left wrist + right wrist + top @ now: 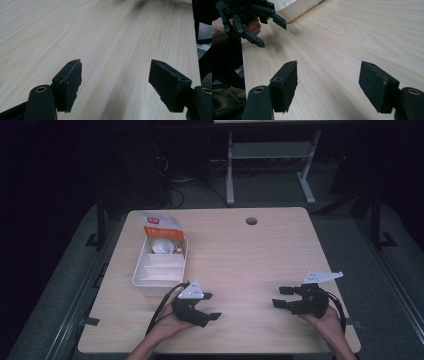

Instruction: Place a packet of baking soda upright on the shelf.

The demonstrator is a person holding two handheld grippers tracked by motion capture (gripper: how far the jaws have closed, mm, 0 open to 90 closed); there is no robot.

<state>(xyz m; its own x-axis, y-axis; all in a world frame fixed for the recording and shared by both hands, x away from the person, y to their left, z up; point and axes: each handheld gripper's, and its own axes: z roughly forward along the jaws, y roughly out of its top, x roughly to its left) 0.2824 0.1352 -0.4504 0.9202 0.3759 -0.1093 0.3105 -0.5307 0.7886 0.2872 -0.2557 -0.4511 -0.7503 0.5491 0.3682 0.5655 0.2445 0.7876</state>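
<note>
Near the tabletop's (240,250) front edge, both hand-held grippers, left (209,305) and right (280,297), gape empty; the far-left tray (145,282) holds perhaps a bulb (162,247).

Light wooden table (240,255), pale grain, with a round cable hole (251,221) near the far edge. On the left part, a white divided tray (145,282), lengthwise toward the far side, with an orange-and-white packet (159,226) leaning at its far end.
</note>
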